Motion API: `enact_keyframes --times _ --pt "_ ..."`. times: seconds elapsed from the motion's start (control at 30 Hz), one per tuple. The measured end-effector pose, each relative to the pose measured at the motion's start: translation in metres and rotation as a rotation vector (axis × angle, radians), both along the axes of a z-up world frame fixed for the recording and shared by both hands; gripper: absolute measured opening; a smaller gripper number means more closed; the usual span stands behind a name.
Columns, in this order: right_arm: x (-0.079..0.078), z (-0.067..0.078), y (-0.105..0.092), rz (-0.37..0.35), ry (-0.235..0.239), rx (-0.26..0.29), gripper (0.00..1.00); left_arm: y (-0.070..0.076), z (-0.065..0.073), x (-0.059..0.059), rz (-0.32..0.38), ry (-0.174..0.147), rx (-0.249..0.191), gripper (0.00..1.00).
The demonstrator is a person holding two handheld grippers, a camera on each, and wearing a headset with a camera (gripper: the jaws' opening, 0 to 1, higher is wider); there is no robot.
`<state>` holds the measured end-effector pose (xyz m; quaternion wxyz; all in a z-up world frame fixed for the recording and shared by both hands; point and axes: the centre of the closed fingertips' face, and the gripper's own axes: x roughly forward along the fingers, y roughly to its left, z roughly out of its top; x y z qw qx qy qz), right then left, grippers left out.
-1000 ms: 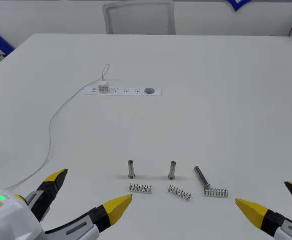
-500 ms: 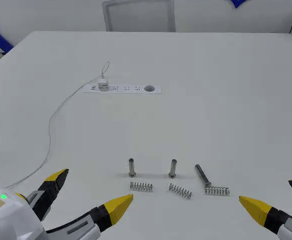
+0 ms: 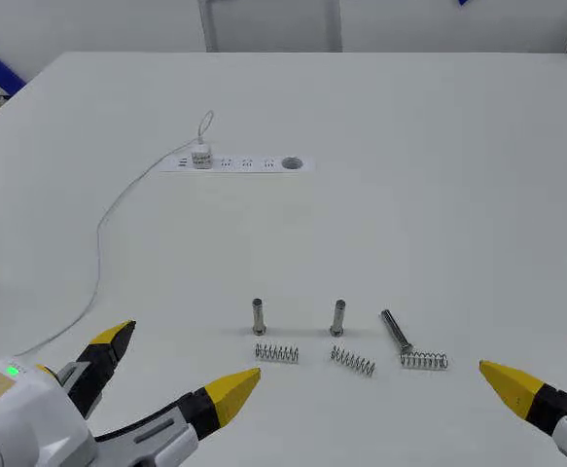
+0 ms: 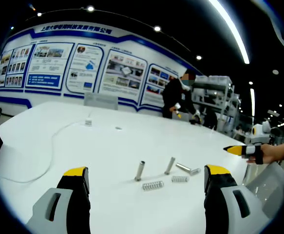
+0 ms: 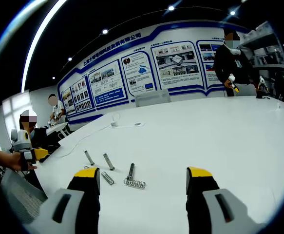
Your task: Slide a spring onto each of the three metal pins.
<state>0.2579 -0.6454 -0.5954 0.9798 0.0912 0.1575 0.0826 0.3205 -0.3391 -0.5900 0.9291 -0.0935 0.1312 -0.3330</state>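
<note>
White surface (image 3: 439,175) carries all task parts in a row near its front edge. Left pin (image 3: 258,316) and middle pin (image 3: 338,317) stand upright. Right pin (image 3: 395,331) lies flat at a slant, its near end just beside the right spring (image 3: 424,361); contact cannot be confirmed. Left spring (image 3: 275,352) and middle spring (image 3: 352,362) lie flat just in front of their pins, apart from them. All three pins are bare.

Left tool (image 3: 178,362) hovers left of the row, jaws spread wide, empty. Right tool (image 3: 536,365) hovers right of the row, jaws likewise released. Bare surface lies between each tool and the parts.

Well behind the pins lies a white power strip (image 3: 232,163) with a plug (image 3: 201,159). Its white cable (image 3: 97,248) runs toward the left edge.
</note>
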Motion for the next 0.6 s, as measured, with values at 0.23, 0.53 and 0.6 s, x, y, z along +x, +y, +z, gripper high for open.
enact_keyframes --times 0.23,0.53,0.6 --pt "0.006 0.002 0.004 -0.001 0.012 0.036 0.72 -0.001 -0.002 -0.001 -0.006 0.005 0.011 1.0" --pt "0.027 0.001 0.014 0.06 0.05 -0.015 0.68 0.0 -0.003 -0.001 -0.001 0.01 0.011 1.0" --pt "0.032 0.0 0.018 0.084 0.061 -0.031 0.67 0.001 -0.004 -0.001 -0.001 0.016 0.014 1.0"
